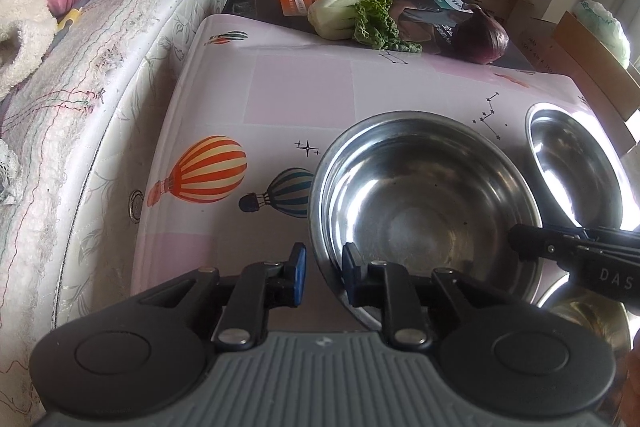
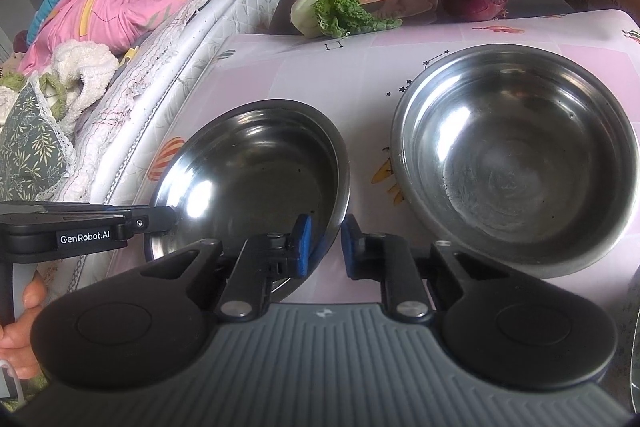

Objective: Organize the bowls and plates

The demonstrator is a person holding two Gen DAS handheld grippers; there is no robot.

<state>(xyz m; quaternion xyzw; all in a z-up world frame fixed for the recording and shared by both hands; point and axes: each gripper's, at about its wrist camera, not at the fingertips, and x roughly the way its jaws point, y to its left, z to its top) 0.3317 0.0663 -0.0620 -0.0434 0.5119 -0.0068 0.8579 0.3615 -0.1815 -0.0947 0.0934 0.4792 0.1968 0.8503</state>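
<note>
Both hand-held grippers, left (image 1: 324, 277) and right (image 2: 325, 247), are clamping opposite rims of the steel bowl (image 1: 424, 203) at lower centre, while a second bowl (image 2: 516, 159) is waiting unstacked on the worktop (image 1: 280, 99).

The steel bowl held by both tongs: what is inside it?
The steel bowl holds no food or dish, only reflections. Each pair of tongs has one pad inside its rim, and the right tongs cover part of the near wall.
</note>
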